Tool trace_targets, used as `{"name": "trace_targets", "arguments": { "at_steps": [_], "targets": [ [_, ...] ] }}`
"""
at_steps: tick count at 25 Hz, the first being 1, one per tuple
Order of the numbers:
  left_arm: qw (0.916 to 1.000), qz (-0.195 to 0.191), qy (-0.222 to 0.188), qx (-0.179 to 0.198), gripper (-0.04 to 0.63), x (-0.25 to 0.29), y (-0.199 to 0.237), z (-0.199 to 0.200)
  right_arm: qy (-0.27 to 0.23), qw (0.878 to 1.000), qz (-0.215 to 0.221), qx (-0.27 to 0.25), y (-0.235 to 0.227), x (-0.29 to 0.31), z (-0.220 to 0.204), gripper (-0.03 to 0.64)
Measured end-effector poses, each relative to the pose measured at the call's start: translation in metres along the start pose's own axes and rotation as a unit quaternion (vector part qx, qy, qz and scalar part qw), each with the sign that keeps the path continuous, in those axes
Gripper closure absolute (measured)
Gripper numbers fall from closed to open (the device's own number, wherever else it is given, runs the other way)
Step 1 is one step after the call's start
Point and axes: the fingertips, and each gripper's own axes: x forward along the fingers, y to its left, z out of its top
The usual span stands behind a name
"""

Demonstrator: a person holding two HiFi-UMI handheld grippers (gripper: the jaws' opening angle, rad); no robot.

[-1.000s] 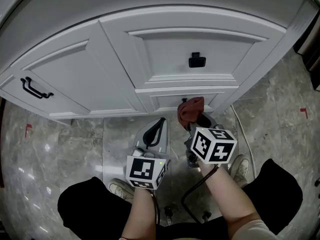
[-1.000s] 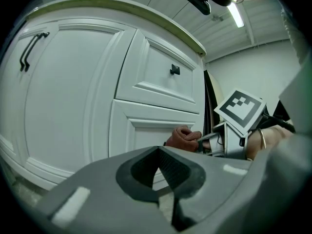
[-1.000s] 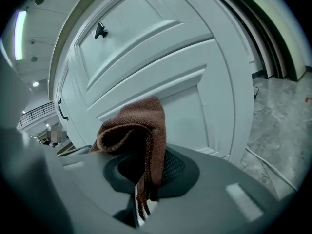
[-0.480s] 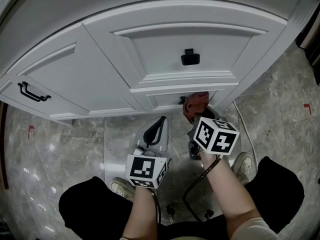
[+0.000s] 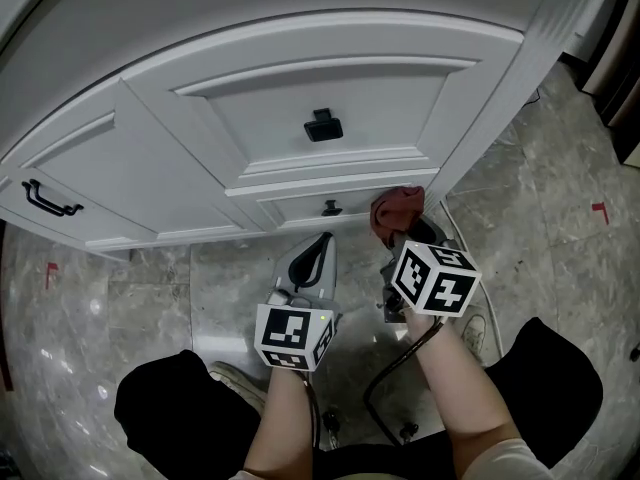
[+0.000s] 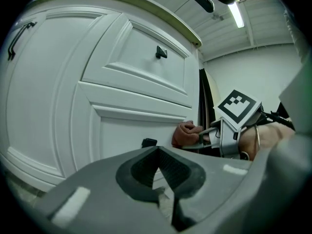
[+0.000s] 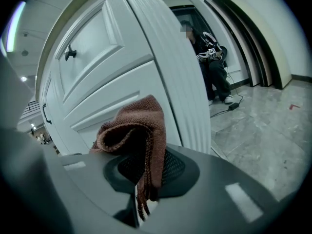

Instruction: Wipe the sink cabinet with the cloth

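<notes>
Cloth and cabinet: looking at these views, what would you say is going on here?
A person holds two grippers low in front of a white cabinet. The right gripper is shut on a brown cloth, held at the cabinet's lower right corner. The left gripper is shut on nothing and hangs beside it, off the cabinet.
</notes>
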Motion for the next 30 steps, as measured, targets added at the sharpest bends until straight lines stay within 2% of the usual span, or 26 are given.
{"name": "trace_targets", "arguments": {
  "at_steps": [6,8,14,21,30],
  "targets": [
    [0.9999,-0.009,0.013,-0.001,0.595,0.0,-0.011,-0.009,-0.004,0.999,-0.037,0.004,-0.027,-0.011,0.002,0.54],
    [0.9998,-0.002,0.018,-0.002,0.595,-0.005,-0.003,-0.015,0.006,0.999,-0.036,-0.006,-0.024,-0.008,-0.006,0.54],
    [0.9988,0.043,0.022,-0.011,0.595,-0.029,0.04,-0.024,0.055,0.998,0.012,-0.034,0.025,0.016,-0.054,0.538],
    [0.9959,0.085,0.024,-0.022,0.595,-0.062,0.086,-0.031,0.098,0.99,0.093,-0.034,0.109,0.053,-0.105,0.538],
    [0.9916,0.119,0.024,-0.043,0.595,-0.089,0.125,-0.04,0.112,0.982,0.151,-0.03,0.176,0.087,-0.125,0.539]
  ]
}}
